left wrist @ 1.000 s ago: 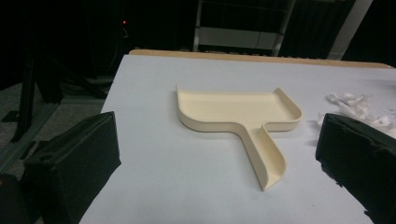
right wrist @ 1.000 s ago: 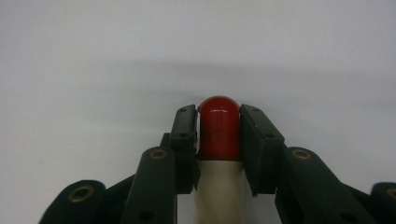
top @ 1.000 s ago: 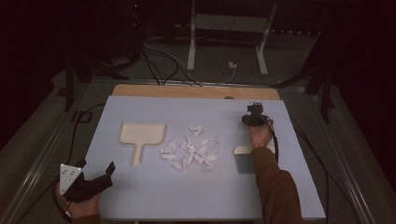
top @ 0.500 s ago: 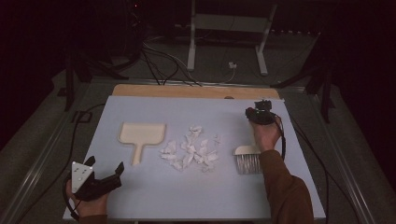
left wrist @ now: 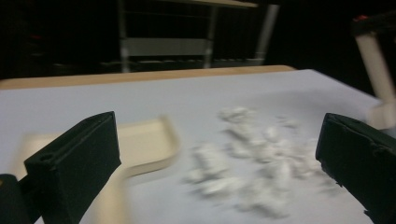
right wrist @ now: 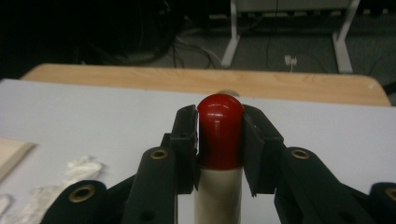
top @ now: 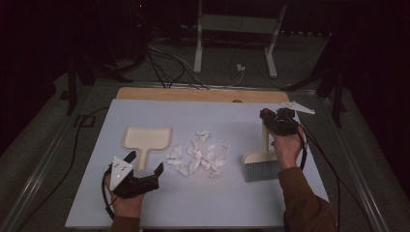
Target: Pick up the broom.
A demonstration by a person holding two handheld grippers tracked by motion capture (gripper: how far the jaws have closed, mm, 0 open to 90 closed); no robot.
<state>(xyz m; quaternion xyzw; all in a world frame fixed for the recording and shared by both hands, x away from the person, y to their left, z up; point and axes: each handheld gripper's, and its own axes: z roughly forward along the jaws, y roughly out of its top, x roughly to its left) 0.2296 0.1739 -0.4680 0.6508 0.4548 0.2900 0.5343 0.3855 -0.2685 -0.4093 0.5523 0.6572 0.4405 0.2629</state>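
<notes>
Your counter (top: 203,203) carries a pale grey-blue mat, with a strip of bare wood (top: 193,94) exposed along its far edge. Beyond it, a white metal stand (top: 237,29) rises from the dark floor, with black cables (top: 164,60) and a white plug (top: 240,68) lying near its feet.

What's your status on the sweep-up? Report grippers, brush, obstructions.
Right gripper shut on brush at its red handle tip. Left gripper open, near dustpan handle. Paper scraps piled between dustpan and brush; nothing in the way.
</notes>
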